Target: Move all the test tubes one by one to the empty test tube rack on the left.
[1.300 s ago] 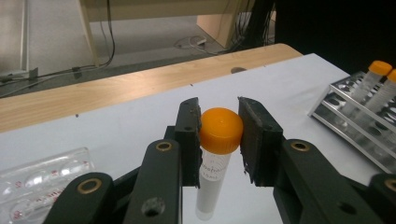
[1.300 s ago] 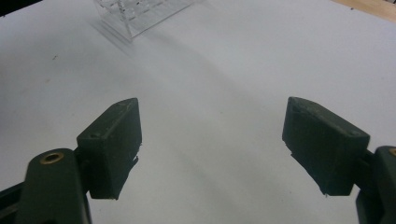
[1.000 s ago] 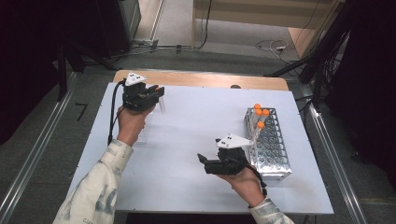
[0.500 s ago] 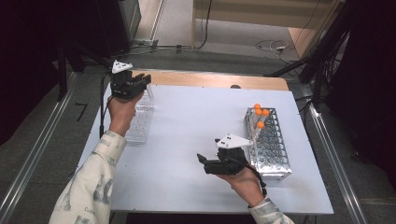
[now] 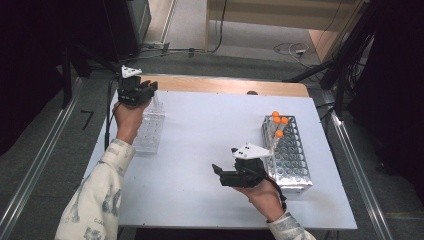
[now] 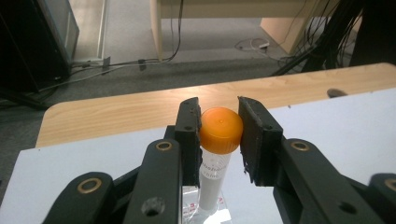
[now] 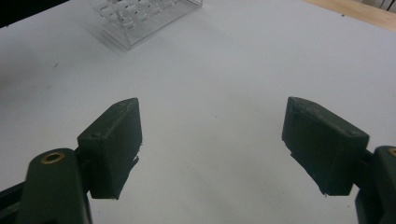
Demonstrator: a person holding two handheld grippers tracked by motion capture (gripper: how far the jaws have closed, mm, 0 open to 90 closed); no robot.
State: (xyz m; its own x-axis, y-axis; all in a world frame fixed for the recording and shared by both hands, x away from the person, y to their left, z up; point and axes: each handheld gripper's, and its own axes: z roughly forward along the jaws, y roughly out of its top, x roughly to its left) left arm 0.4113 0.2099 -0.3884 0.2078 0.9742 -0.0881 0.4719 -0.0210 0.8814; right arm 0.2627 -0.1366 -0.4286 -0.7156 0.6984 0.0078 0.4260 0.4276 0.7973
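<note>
Two racks bracket this table, and the action sits at the far left: the left gripper (image 5: 150, 89) hovers over the far end of the clear plastic rack (image 5: 148, 131), its jaws closed on the orange cap of a sample tube (image 6: 215, 154). From the left gripper view the pads pinch that cap from both sides while the white-labelled body hangs straight down toward the clear rack below (whether the tip already sits in a hole, I cannot tell, the jaws hide it). Gripping by the cap makes sense here: it keeps the tube upright and leaves the body free to slide into a well. Moving across, the white tabletop (image 5: 210, 130) lies bare through the middle, a clean lane between the two racks. Then the right gripper (image 5: 218, 172), resting low near the front edge with its jaws spread wide and nothing between them; the right gripper view looks out between those pads at plain table, with a corner of the clear rack far off. It looks parked beside the supply, ready for the next pick. Just right of it stands the metal wire rack (image 5: 288, 150), where three orange-capped tubes (image 5: 278, 122) cluster at the far end, upright in their holes. My read: tubes are being ferried from the wire rack to the clear one, with this one about to be seated.
</note>
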